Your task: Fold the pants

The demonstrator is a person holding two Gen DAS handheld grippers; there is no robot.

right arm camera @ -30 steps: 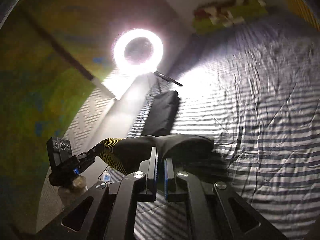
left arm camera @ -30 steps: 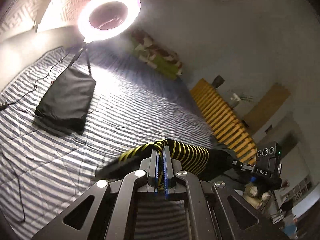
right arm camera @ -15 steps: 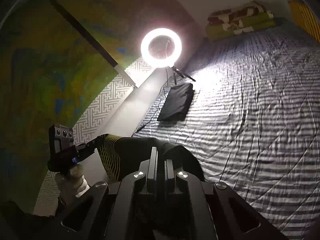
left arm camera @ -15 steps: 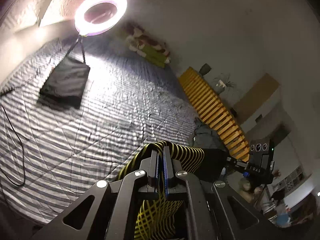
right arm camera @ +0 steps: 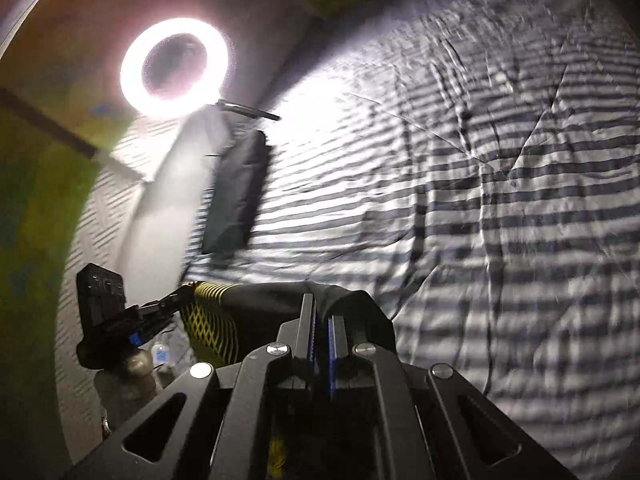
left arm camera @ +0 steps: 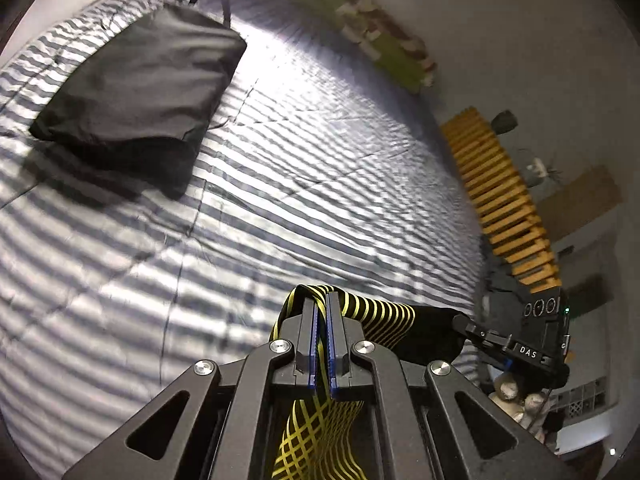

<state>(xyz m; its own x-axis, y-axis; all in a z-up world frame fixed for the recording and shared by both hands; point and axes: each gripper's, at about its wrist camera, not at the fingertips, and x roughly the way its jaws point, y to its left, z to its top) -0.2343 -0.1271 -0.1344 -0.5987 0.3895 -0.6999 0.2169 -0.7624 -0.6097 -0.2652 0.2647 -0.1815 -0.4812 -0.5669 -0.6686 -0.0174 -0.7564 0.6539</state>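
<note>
The pants (left arm camera: 384,316) are black with a yellow-striped band and hang in the air over the bed, stretched between both grippers. My left gripper (left arm camera: 321,312) is shut on the striped band, which drapes down below the fingers. In the right wrist view my right gripper (right arm camera: 320,316) is shut on the black cloth of the pants (right arm camera: 272,304). Each view shows the other gripper, at the pants' far end: the right gripper (left arm camera: 472,330) and the left gripper (right arm camera: 168,304).
A striped bedsheet (left arm camera: 280,168) covers the bed under the pants. A folded black garment (left arm camera: 136,80) lies at its far left, near a lit ring light (right arm camera: 174,66) on a tripod. Folded blankets (left arm camera: 384,48) lie by the far wall. A yellow slatted frame (left arm camera: 500,200) lines the right side.
Both grippers have come down and forward toward the bed with the pants still held between them. The sheet and black garment now look much closer.
</note>
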